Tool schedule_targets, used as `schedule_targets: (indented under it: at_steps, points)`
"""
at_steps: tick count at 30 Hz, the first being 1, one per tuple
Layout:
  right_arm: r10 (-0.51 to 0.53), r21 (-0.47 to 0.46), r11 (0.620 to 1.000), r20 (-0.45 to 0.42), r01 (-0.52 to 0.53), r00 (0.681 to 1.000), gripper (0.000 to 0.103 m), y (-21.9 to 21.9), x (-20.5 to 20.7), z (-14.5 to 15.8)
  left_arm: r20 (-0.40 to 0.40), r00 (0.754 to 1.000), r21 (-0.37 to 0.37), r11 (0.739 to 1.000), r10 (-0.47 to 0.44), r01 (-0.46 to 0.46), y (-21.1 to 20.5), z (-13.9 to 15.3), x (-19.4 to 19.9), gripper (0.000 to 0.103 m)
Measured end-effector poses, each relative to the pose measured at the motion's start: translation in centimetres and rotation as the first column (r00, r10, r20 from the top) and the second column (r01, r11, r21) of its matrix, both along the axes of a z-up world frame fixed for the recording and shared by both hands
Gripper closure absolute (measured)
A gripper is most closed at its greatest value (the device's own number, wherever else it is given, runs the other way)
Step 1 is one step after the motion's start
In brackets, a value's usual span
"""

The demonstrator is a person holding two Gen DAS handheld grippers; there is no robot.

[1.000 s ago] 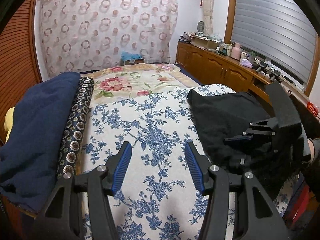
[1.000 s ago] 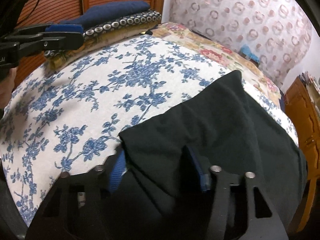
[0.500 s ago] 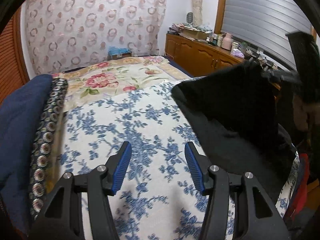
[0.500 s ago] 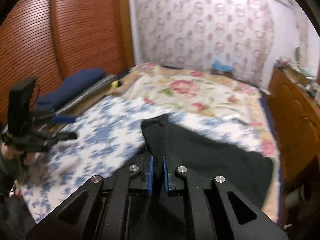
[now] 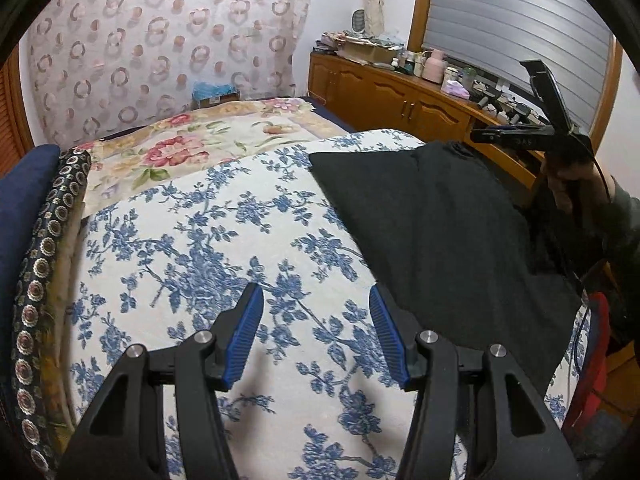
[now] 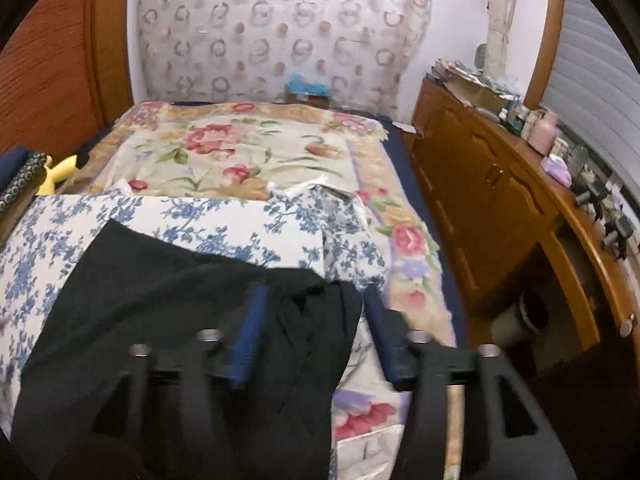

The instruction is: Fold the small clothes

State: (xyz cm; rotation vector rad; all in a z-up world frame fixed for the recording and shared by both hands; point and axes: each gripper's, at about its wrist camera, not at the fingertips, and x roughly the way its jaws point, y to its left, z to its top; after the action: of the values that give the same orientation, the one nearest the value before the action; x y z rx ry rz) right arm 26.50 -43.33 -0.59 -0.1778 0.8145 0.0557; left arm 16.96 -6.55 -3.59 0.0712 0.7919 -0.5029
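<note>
A black garment (image 5: 436,224) lies spread on the right side of the blue-flowered bed cover (image 5: 208,248). My left gripper (image 5: 316,322) is open and empty above the cover, just left of the garment's near edge. My right gripper (image 6: 310,324) is open over the garment's (image 6: 168,304) right edge, its jaws apart with a bunched fold of cloth (image 6: 320,320) between them, not pinched. In the left wrist view the right gripper (image 5: 516,136) hangs over the garment's far right corner, held by a hand.
A navy blanket (image 5: 20,200) and a patterned roll (image 5: 48,240) lie along the bed's left side. A pink-flowered quilt (image 6: 248,152) covers the far end. A wooden cabinet (image 6: 492,200) with clutter runs along the right wall. A yellow toy (image 6: 60,172) sits far left.
My right gripper, shut on the garment and lifting it half a second ago, has opened and let it drop flat on the bed. My left gripper has stayed open in place.
</note>
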Motion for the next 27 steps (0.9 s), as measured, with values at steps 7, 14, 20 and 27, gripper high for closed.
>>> schedule_targets:
  at_steps: [7,14,20,27]
  points:
    - [0.06,0.027,0.998,0.005,-0.06,0.998,0.046,-0.1,-6.3,0.2,0.013,1.0,0.0,1.0,-0.025,0.025,-1.2,0.2,-1.4,0.049]
    - [0.127,0.069,0.99,-0.022,-0.125,0.992,0.046,1.1,-13.1,-1.5,0.02,0.999,0.003,0.999,-0.051,0.051,-2.8,-0.1,-3.4,0.049]
    - [0.152,0.101,0.984,-0.048,-0.146,0.987,0.053,1.7,-16.5,-3.3,0.01,0.998,0.016,0.998,-0.067,0.067,-4.1,-0.8,-5.1,0.049]
    - [0.151,0.121,0.982,-0.054,-0.144,0.987,0.062,1.7,-18.8,-4.4,0.003,0.998,0.031,0.997,-0.067,0.067,-4.8,-1.3,-6.6,0.049]
